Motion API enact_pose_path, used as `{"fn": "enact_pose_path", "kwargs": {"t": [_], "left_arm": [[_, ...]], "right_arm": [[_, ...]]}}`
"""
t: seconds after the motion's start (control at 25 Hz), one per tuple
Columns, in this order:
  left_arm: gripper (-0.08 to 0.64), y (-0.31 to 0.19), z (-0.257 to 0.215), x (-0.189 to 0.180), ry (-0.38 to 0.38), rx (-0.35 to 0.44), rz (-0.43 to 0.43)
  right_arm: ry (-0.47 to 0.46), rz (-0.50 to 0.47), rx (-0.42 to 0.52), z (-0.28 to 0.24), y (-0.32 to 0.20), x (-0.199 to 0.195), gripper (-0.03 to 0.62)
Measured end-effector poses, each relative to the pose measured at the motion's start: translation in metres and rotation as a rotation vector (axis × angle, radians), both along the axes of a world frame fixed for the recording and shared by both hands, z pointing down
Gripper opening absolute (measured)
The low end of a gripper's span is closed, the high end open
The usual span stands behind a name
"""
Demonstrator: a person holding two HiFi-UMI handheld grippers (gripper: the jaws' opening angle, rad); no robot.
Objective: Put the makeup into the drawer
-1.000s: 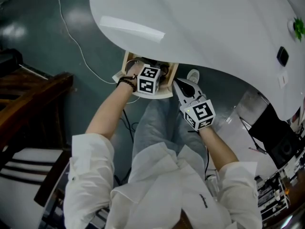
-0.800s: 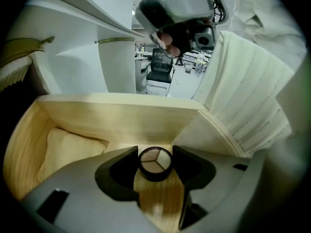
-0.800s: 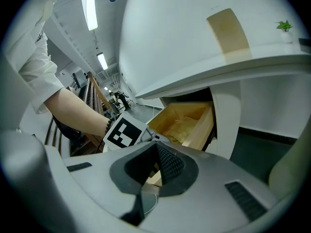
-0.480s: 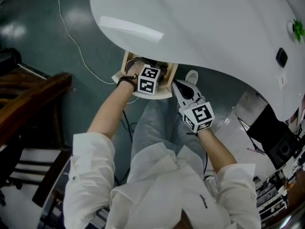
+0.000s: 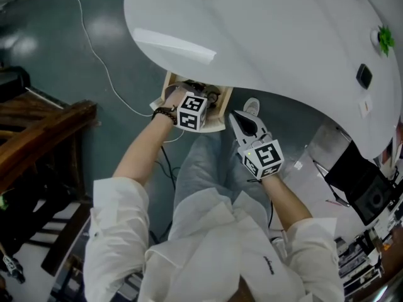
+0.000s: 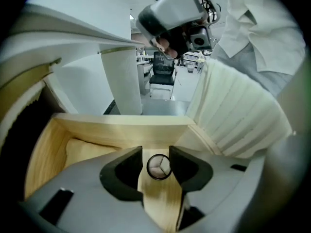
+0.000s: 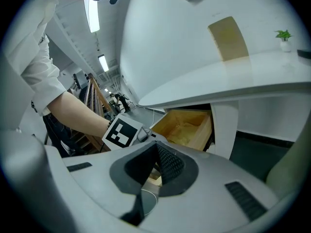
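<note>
A wooden drawer stands pulled out from under the white table. My left gripper reaches down into it; in the head view only its marker cube shows. A small round makeup pot with a dark rim and white lid lies on the drawer floor between the jaws. The jaws are closing, and a gap shows on the pot's left side. My right gripper hangs just right of the drawer front, its fingers together and nothing in them. In the right gripper view, that gripper points toward the drawer.
The tabletop overhangs the drawer closely. A dark wooden chair stands at the left and a white cable runs across the floor. The person's shoe rests beside the drawer. Black equipment sits at the right.
The head view has shifted slightly. My left gripper stays over the drawer with hardly any shift. The right gripper has kept its place.
</note>
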State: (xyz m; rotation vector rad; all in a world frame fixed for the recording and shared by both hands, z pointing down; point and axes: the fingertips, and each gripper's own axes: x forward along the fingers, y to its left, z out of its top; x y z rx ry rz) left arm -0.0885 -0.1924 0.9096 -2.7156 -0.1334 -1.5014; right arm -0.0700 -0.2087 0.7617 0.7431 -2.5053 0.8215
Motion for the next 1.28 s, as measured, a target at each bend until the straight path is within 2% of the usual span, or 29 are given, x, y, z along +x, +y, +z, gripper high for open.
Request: {"fn": "enact_pose_path", "kwargs": {"t": [0.16,0.32,0.52,0.76,0.88,1.0,1.28], "left_arm": [[0.105,-0.006,-0.046,0.008,0.071,0.076,-0.043],[0.041,-0.014,-0.109,0.016,0.171,0.12,-0.173],[0.025,-0.032,-0.2,0.03,0.351,0.152,-0.412],[0.025,-0.057,-0.316,0.027,0.573,0.192,-0.796],[0.025,-0.07,-0.372,0.019,0.693,0.226,-0.937],[0.025,-0.073,-0.418,0.011,0.773,0.281,-1.016],[0.025,-0.077,-0.495,-0.006,0.933,0.406,-1.103]], "right_arm": [[-0.033,0.026,0.029,-0.037,-0.007,0.01,0.017],[-0.06,0.082,0.087,-0.087,-0.02,0.028,0.017],[-0.065,0.16,0.161,-0.143,-0.037,0.063,0.017],[-0.076,0.275,0.263,-0.214,-0.047,0.102,0.017],[-0.081,0.326,0.317,-0.245,-0.055,0.118,0.017],[-0.088,0.36,0.353,-0.271,-0.056,0.131,0.017],[-0.113,0.443,0.436,-0.315,-0.064,0.162,0.017]]}}
